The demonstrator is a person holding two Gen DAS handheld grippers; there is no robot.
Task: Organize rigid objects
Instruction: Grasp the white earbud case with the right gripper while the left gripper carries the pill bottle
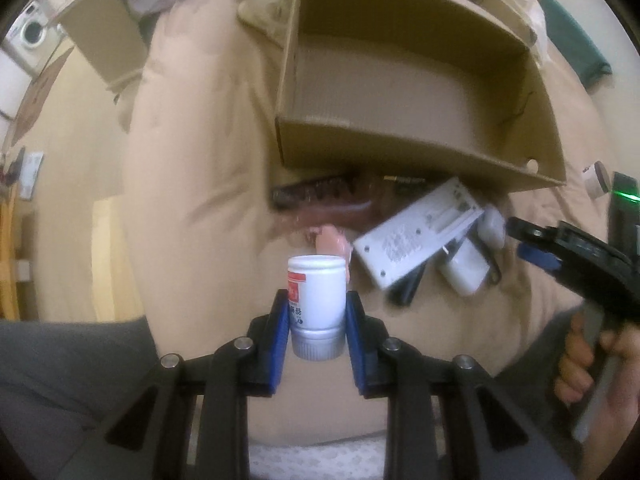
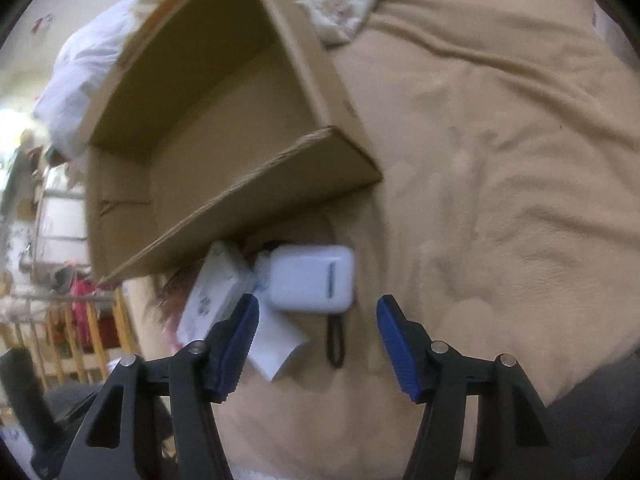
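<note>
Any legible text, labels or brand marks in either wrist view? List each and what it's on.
None fully readable.
White bottle in the left gripper: red label block and dark characters, too blurred to read.
White flat box: small grey print, illegible.
White case: blue line of lettering, blurred.

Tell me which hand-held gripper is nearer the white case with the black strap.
Right. The right hand-held gripper hovers open just short of the white case, nothing between its jaws. The left hand-held gripper is off to the side, shut on a white bottle.
</note>
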